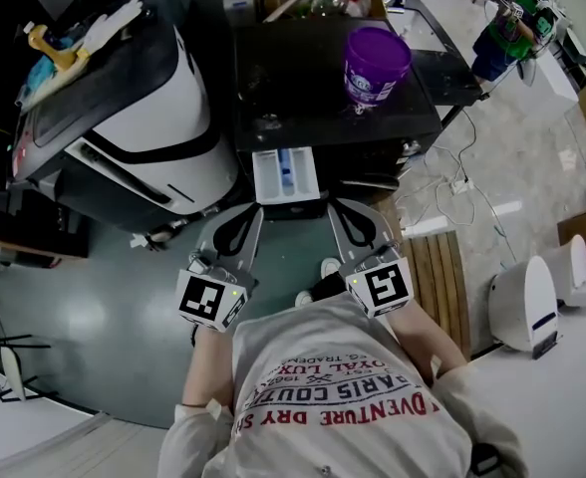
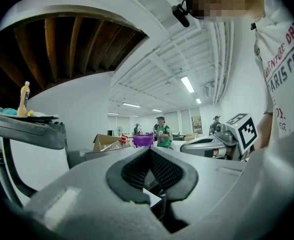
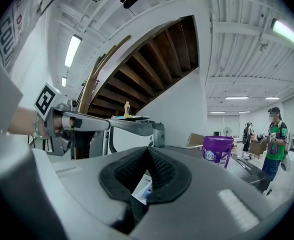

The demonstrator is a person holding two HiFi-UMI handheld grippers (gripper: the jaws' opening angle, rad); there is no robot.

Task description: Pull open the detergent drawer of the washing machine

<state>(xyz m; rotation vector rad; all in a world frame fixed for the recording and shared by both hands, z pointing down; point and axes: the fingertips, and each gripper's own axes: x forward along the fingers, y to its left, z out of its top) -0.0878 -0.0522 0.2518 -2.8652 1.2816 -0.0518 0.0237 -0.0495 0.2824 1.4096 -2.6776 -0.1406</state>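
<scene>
Person's shirt (image 1: 343, 396) — print reads "PARIS COUT", "VENTURE DRY", purple cup (image 1: 376, 63) — label unreadable

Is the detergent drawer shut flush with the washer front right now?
No, the detergent drawer juts out from the front of the washing machine, its white compartments open to the head view.

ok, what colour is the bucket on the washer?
The bucket is purple; best in head view.

Left hand-held gripper (image 1: 256, 211) closed; right (image 1: 332, 207) likewise
</scene>
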